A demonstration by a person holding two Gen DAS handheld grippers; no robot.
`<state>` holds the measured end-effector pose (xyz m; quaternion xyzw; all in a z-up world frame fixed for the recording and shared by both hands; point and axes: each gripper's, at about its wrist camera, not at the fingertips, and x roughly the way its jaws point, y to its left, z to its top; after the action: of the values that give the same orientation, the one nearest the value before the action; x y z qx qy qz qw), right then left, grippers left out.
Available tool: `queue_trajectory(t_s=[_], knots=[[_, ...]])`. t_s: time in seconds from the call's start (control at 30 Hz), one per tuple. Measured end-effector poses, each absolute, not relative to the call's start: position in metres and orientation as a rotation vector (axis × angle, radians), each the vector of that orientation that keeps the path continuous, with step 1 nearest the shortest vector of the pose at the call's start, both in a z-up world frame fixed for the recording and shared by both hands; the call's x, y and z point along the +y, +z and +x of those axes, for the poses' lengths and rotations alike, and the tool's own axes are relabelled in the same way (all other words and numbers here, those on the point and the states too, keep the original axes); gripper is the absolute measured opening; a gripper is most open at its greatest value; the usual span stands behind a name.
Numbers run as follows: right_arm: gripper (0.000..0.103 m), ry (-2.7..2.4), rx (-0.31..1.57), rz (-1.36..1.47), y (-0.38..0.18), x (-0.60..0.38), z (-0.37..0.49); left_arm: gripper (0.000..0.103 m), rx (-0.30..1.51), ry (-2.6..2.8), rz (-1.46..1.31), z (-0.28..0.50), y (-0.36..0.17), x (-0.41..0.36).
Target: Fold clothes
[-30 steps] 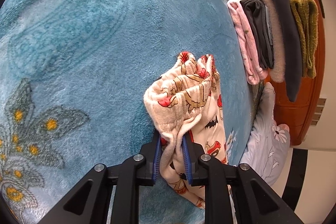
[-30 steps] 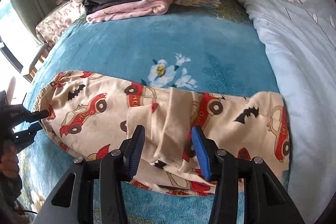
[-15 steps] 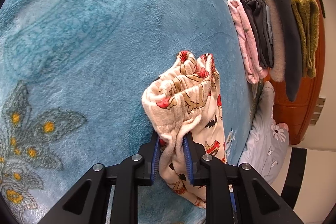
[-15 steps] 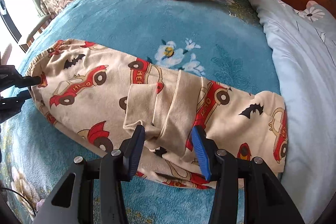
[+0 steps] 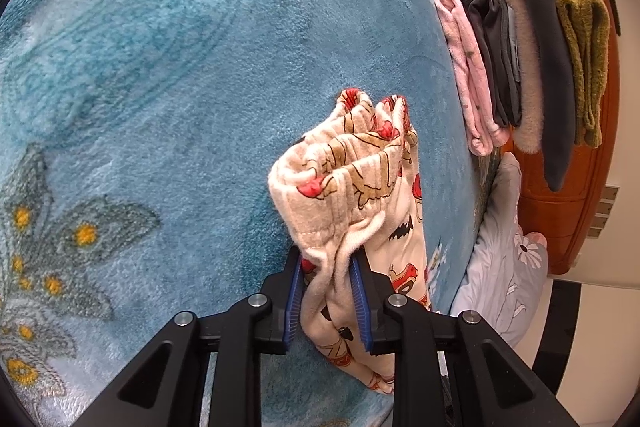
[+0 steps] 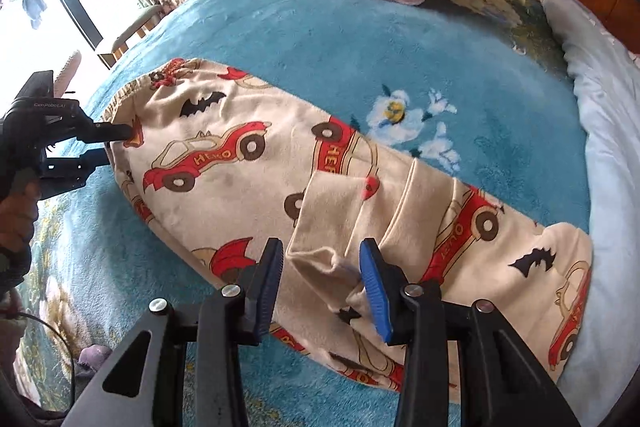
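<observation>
My left gripper (image 5: pixel 326 287) pinches the waistband of the car-print pyjama trousers (image 6: pixel 248 163) lying across the blue blanket (image 6: pixel 340 39), while my right gripper (image 6: pixel 322 287) hovers spread over their six-o'clock fold.

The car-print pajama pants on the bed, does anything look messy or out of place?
Yes. A plain cream flap lies turned back across the middle of the pajama pants, showing the unprinted inside, so they are not flat. The left hand-held gripper pinches the bunched waistband.
</observation>
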<state>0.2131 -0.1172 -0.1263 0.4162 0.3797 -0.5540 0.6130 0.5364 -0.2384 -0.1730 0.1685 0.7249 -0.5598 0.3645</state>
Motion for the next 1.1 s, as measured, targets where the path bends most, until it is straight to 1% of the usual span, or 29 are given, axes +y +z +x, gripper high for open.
queue_trajectory(t_s=[0.03,0.1,0.17,0.2,0.27,0.37,0.57,0.63,0.73,0.8,0.83,0.9,0.97,1.03,1.1], knots=[[0.041,-1.259,0.877,0.969,-0.128,-0.115,0.212,0.027,1.863,-1.441,0.437,0.536,-0.173,-0.239],[0.036,-1.265,0.887,0.955,-0.126,-0.110,0.212,0.029,1.863,-1.444,0.440,0.535,-0.172,-0.239],[0.015,-1.285,0.892,0.940,-0.124,-0.106,0.211,0.030,1.865,-1.444,0.439,0.535,-0.172,-0.239],[0.011,-1.293,0.886,0.949,-0.123,-0.104,0.209,0.030,1.865,-1.444,0.438,0.535,-0.172,-0.239],[0.008,-1.282,0.882,0.962,-0.123,-0.102,0.209,0.030,1.866,-1.445,0.436,0.535,-0.173,-0.239],[0.006,-1.252,0.915,0.918,-0.118,-0.099,0.219,0.030,1.870,-1.445,0.434,0.536,-0.173,-0.238],[0.005,-1.361,0.832,0.855,-0.081,-0.096,0.211,0.030,1.862,-1.439,0.434,0.533,-0.173,-0.238],[0.005,-1.365,0.853,0.860,-0.085,-0.097,0.216,0.032,1.858,-1.439,0.435,0.532,-0.173,-0.238],[0.006,-1.293,0.904,0.905,-0.107,-0.095,0.237,0.034,1.858,-1.448,0.438,0.531,-0.172,-0.238],[0.009,-1.269,0.937,0.911,-0.118,-0.092,0.248,0.034,1.867,-1.448,0.430,0.533,-0.173,-0.237],[0.010,-1.259,0.926,0.933,-0.120,-0.092,0.248,0.034,1.872,-1.448,0.426,0.533,-0.173,-0.237],[0.010,-1.231,0.843,1.003,-0.114,-0.095,0.239,0.034,1.875,-1.447,0.423,0.533,-0.174,-0.237],[0.023,-1.266,0.771,1.014,-0.102,-0.097,0.225,0.034,1.867,-1.448,0.430,0.532,-0.173,-0.238],[0.030,-1.378,0.776,0.984,-0.094,-0.102,0.210,0.035,1.859,-1.451,0.436,0.531,-0.173,-0.238],[0.030,-1.458,0.820,1.006,-0.101,-0.108,0.197,0.036,1.859,-1.456,0.437,0.530,-0.173,-0.239]])
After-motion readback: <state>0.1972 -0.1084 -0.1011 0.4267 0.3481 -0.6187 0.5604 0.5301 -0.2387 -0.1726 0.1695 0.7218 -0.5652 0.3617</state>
